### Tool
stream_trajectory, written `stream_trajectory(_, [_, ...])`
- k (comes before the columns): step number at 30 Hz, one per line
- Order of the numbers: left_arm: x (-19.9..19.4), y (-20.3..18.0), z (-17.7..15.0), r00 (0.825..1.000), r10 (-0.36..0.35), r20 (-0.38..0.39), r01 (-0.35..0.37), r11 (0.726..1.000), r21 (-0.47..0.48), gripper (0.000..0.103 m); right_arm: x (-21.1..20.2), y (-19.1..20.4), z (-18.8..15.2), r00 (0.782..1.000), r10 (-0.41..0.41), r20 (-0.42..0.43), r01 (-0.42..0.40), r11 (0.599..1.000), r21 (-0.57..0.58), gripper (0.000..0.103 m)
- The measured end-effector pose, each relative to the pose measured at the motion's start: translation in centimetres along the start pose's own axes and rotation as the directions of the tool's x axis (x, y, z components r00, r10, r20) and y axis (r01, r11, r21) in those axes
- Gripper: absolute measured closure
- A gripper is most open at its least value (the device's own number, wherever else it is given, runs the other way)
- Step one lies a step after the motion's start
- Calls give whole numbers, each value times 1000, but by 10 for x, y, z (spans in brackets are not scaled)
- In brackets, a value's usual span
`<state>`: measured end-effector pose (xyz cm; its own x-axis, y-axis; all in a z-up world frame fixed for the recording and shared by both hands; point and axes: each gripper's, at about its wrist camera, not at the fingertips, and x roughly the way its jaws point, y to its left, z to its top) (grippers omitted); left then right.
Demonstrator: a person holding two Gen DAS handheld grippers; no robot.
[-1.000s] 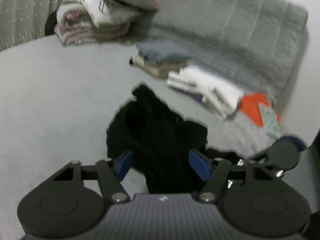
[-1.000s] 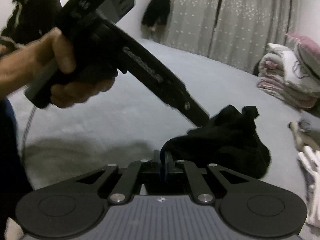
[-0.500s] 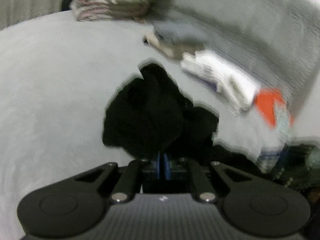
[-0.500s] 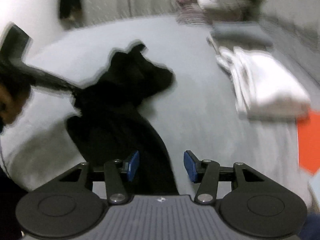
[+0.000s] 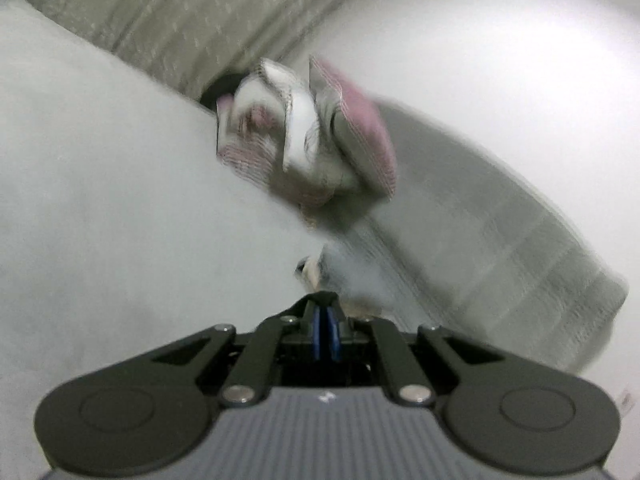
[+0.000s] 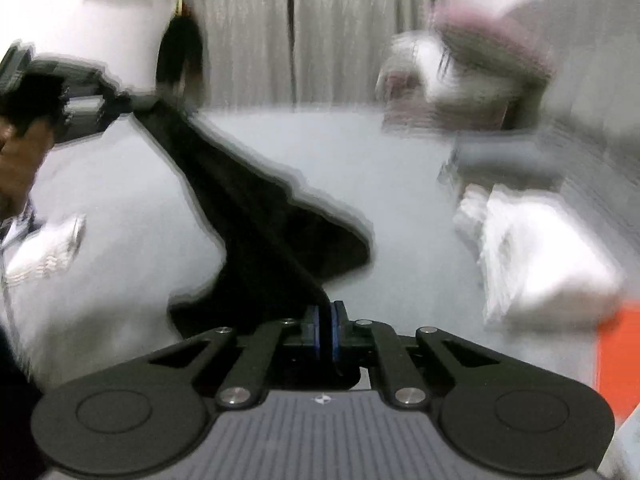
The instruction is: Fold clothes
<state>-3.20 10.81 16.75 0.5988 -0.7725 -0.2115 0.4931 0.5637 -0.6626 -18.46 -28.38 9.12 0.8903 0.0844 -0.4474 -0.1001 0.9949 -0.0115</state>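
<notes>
Both grippers (image 6: 326,330) (image 5: 325,334) clamped on black garment (image 6: 256,216) stretched aloft, unfolded; white folded pile (image 6: 532,264) already alongside.

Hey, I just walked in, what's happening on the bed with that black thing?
A person is holding a black garment up off the bed, stretched between two handheld grippers. The right gripper is shut on one end and the left gripper on the other. It is not folded yet. Folded white clothes lie to the right. The view is blurry.
</notes>
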Motion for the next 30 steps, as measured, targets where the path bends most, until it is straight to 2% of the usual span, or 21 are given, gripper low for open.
stream_trajectory(3, [-35, -23, 21, 994, -15, 104, 18, 1000, -24, 98, -19, -3, 53, 985, -29, 168, 37, 998, -47, 96])
stream_trajectory(7, [-83, -56, 50, 971, -27, 239, 37, 999, -37, 98, -43, 2, 123, 939, -42, 341, 94, 986, -135, 96])
stream_trajectory(12, [-133, -120, 79, 932, -9, 363, -14, 998, 62, 98, -80, 21, 186, 849, -23, 528, 177, 954, -242, 97])
stream_trajectory(16, [-159, -159, 89, 894, 6, 449, -77, 987, 140, 98, -111, 37, 213, 768, 16, 640, 215, 935, -282, 97])
stream_trajectory(20, [-167, -179, 96, 861, 50, 507, -162, 971, 178, 98, -120, 57, 226, 719, 40, 694, 267, 906, -330, 97])
stream_trajectory(21, [-169, -183, 98, 851, 61, 521, -183, 965, 187, 98, -119, 63, 227, 715, 40, 698, 284, 896, -342, 97])
stream_trajectory(23, [-166, -183, 100, 842, 100, 530, -227, 957, 181, 98, -108, 69, 227, 727, 47, 685, 281, 890, -360, 97])
stream_trajectory(25, [-158, -177, 102, 839, 143, 525, -267, 949, 168, 98, -94, 71, 226, 747, 61, 663, 250, 897, -365, 97])
stream_trajectory(30, [-123, -155, 115, 838, 222, 499, -338, 929, 154, 98, -48, 82, 227, 774, 52, 631, 249, 891, -380, 97])
